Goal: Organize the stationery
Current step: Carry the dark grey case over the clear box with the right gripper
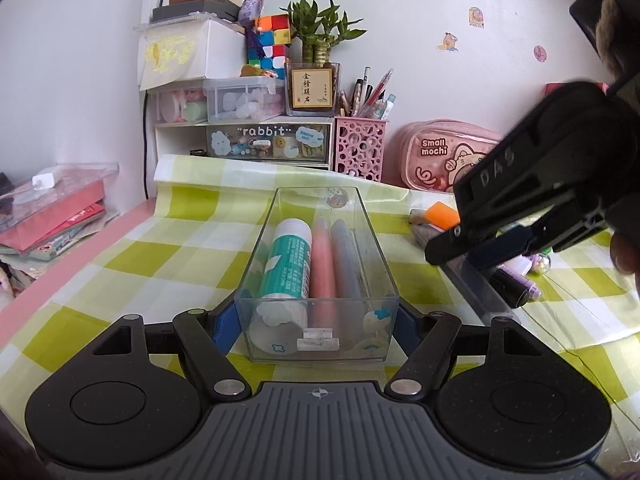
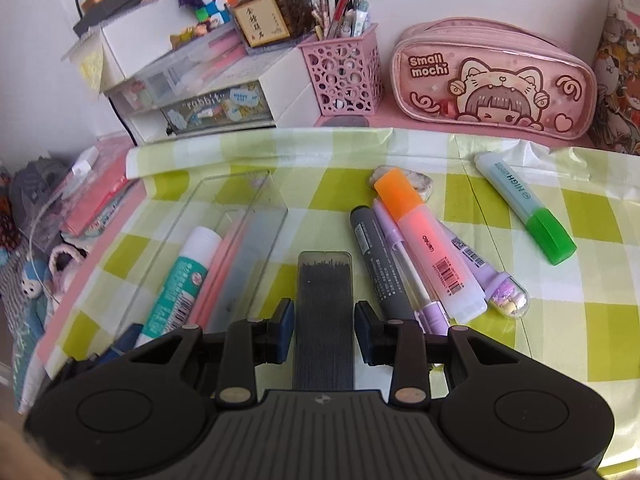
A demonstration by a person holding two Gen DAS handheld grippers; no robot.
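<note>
A clear plastic tray (image 1: 376, 240) lies on the green checked cloth. It holds a teal glue stick (image 1: 286, 260), a pink pen (image 1: 323, 260) and a grey pen (image 1: 347, 256). My left gripper (image 1: 316, 326) is shut on the tray's near end, one finger on each side. My right gripper (image 2: 325, 326) holds a dark pencil-lead case (image 2: 324, 312) between its fingers, just right of the tray (image 2: 280, 204). The right gripper also shows in the left wrist view (image 1: 520, 216). Loose on the cloth to the right lie a grey marker (image 2: 380, 264), an orange highlighter (image 2: 428, 240), purple pens (image 2: 472, 268) and a green highlighter (image 2: 528, 212).
At the back stand a pink pen cup (image 2: 344, 76), a pink "Small mochi" pencil case (image 2: 492, 80), white drawer boxes (image 2: 208, 104) and a potted plant (image 1: 312, 80). An eraser (image 2: 420, 180) lies behind the orange highlighter. Books (image 1: 52, 216) are stacked at left.
</note>
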